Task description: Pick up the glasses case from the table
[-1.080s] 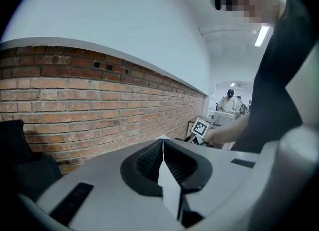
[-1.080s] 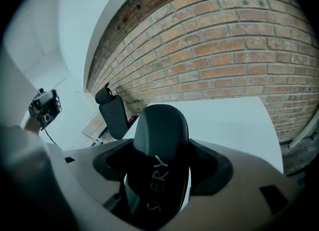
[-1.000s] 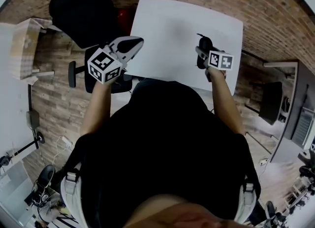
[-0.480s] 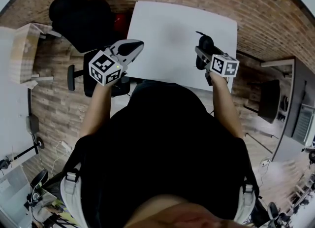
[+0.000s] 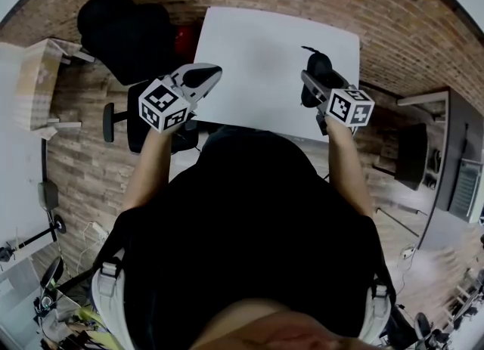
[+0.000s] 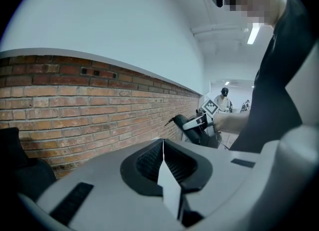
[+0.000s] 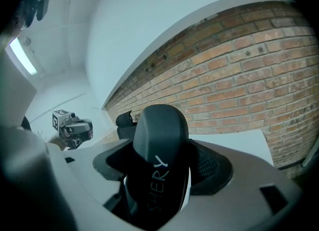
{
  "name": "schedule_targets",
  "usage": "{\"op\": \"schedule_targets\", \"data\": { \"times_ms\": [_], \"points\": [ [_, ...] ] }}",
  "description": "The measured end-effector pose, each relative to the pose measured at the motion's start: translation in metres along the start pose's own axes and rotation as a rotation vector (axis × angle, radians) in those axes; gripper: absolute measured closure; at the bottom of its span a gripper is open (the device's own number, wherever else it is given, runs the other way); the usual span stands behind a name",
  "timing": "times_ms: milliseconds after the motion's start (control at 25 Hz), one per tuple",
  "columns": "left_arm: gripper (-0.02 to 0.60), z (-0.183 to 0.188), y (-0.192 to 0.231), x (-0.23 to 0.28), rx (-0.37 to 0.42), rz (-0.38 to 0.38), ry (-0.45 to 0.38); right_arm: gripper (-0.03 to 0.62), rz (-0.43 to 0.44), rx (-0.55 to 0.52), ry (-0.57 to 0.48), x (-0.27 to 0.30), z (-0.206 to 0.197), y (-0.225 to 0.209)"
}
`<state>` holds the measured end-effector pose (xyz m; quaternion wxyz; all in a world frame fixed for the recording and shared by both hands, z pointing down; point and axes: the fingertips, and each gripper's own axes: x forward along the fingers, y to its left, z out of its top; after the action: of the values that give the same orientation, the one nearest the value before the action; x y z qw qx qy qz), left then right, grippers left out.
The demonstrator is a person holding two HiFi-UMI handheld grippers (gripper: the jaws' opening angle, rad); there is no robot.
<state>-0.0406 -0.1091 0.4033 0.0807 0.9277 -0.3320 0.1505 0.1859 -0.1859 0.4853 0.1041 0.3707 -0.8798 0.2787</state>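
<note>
Here, glasses case (image 7: 159, 160) in right tool (image 5: 311, 84)

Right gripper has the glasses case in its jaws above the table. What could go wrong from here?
1. Slip: the right gripper clamps the case by its lower part only. The smooth, rounded shell stands well clear of the jaws and might pivot or slide out.
2. Drop: in the head view the case hangs near the right edge of the table, so if it falls it may bounce off onto the floor.
</note>
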Motion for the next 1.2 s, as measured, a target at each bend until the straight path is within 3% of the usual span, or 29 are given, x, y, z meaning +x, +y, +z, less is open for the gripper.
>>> {"op": "schedule_targets", "data": {
  "times_ms": [480, 1200],
  "points": [
    [0.570, 0.003, -0.011, -0.005, 0.005, 0.009, -0.011, 0.255, 0.038, -0.055, -0.091, -0.043, 0.041, 0.027],
    [0.571, 0.006, -0.034, -0.003, 0.029, -0.026, -0.017, 0.255, 0.038, -0.086, -0.178, -0.091, 0.066, 0.046]
  ]
}}
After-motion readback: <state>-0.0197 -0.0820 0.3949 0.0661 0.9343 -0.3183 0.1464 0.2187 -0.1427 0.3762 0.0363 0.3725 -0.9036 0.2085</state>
